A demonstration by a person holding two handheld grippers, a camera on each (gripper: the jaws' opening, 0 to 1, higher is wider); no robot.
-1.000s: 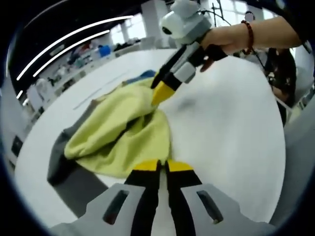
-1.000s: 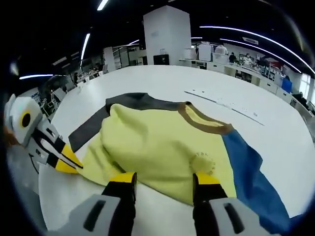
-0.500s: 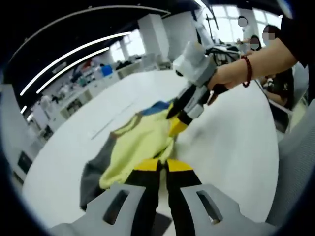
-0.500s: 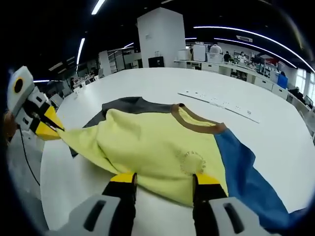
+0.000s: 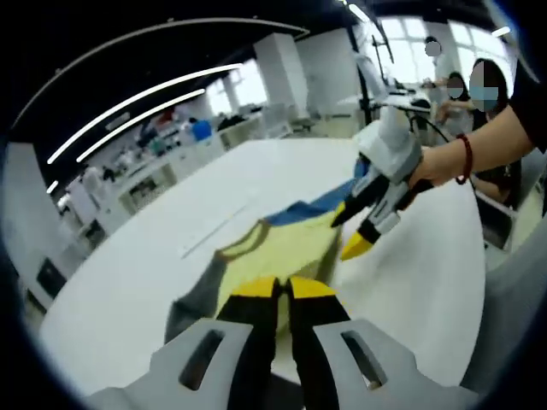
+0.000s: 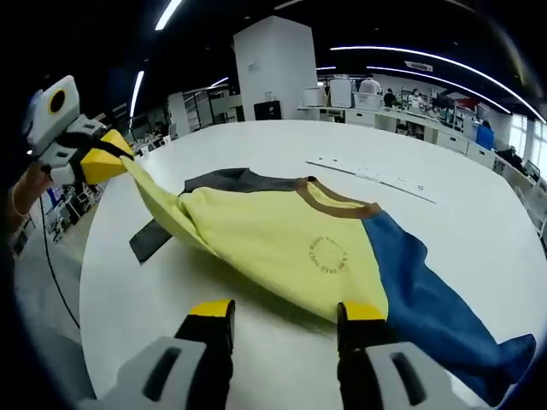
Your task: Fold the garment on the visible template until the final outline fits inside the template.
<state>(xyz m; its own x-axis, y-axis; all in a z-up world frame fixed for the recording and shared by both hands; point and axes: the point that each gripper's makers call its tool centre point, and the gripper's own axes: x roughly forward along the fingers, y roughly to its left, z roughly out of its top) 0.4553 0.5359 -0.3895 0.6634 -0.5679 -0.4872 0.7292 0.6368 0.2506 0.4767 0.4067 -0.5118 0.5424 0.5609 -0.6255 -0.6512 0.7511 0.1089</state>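
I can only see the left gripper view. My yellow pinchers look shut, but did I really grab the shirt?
Observer: Yes. In the right gripper view, the left gripper pinches an edge of the yellow shirt and holds it up off the table.
Operator: Is there a picture on it?
Observer: A small round print on the yellow front.
Operator: What's my other pincher holding?
Observer: Nothing. The right gripper is open, jaws spread by the shirt's near edge.
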